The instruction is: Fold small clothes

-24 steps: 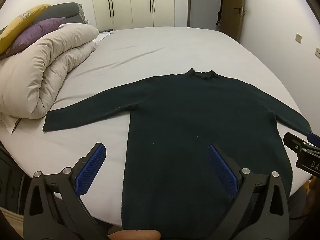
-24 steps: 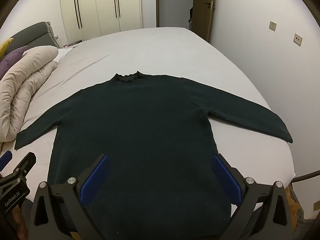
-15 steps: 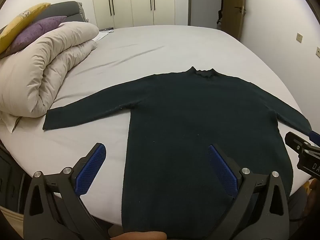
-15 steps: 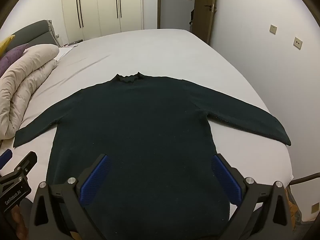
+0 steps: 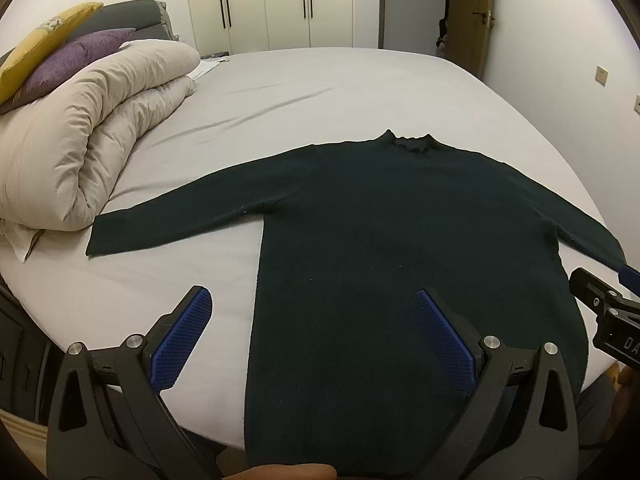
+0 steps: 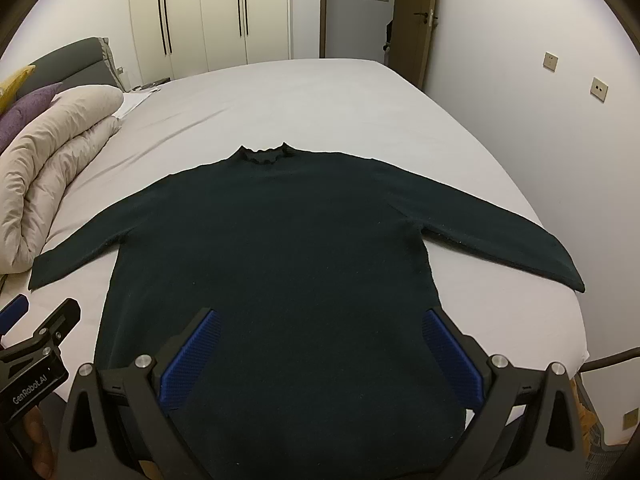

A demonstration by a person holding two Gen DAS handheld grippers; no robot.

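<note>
A dark long-sleeved sweater (image 5: 400, 220) (image 6: 280, 240) lies flat on the bed, collar away from me, both sleeves spread out sideways, hem at the near edge. My left gripper (image 5: 314, 308) hovers open above the sweater's lower left side, nothing between its blue pads. My right gripper (image 6: 320, 328) hangs open over the lower right part of the body, also empty. In the left wrist view the right gripper (image 5: 600, 304) shows at the right edge; in the right wrist view the left gripper (image 6: 36, 340) shows at the left edge.
The bed (image 5: 320, 88) has a light grey sheet. A rolled beige duvet (image 5: 80, 128) with purple and yellow pillows (image 5: 68, 56) lies at its left. White wardrobes (image 6: 200, 12) and a doorway stand behind; a wall (image 6: 540, 60) runs close along the right.
Both grippers have drifted slightly; the sweater lies unmoved and both jaws stay wide.
</note>
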